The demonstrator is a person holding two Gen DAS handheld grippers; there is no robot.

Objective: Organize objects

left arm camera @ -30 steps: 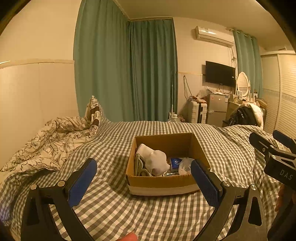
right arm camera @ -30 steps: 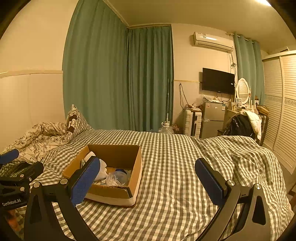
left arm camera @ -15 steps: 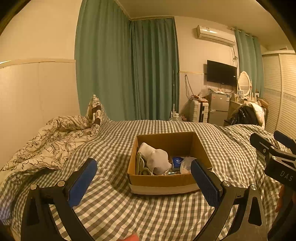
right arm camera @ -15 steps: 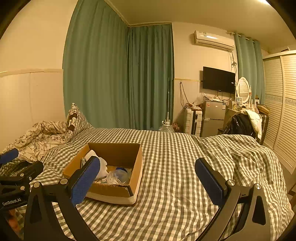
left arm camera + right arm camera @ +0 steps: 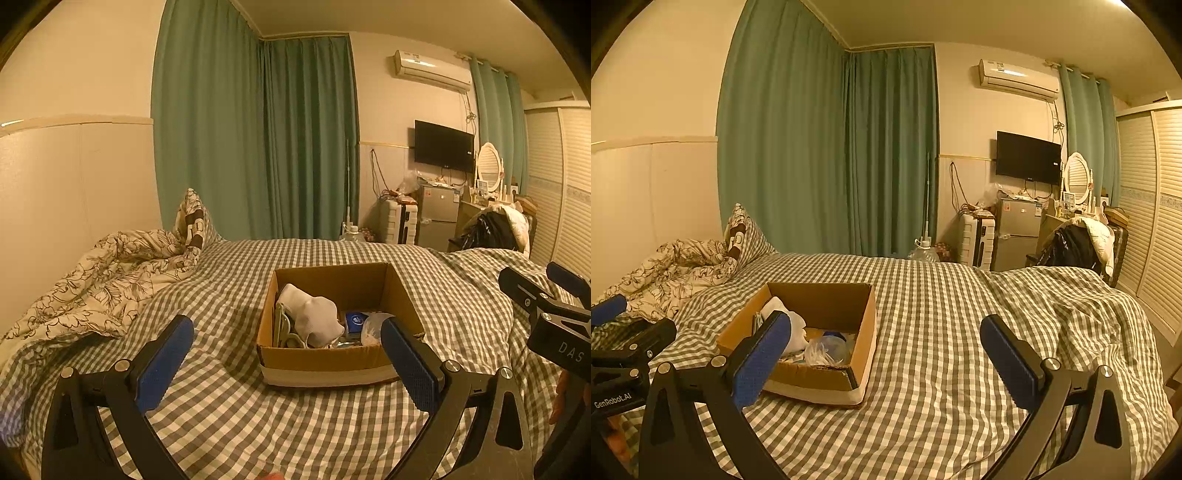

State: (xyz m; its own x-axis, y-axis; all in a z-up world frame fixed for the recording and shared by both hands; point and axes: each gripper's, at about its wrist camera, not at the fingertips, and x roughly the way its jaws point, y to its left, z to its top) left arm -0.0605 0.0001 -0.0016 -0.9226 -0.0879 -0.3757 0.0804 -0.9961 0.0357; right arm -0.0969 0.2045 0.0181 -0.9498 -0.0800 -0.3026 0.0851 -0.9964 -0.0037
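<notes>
- The left gripper [image 5: 286,363] hangs spread wide and empty, with the cardboard box [image 5: 325,360] straight ahead between its blue pads.
- The right gripper [image 5: 884,354] is equally wide and empty; the box sits ahead to its left.
- Bare checked bedspread [image 5: 942,302] surrounds the box.
- Inside: a white cloth bundle [image 5: 310,314], a blue-lidded item [image 5: 355,319] and clear plastic [image 5: 825,350].

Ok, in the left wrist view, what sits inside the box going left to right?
Inside the cardboard box: green item → white cloth bundle → blue-labelled item → clear plastic bag.
</notes>
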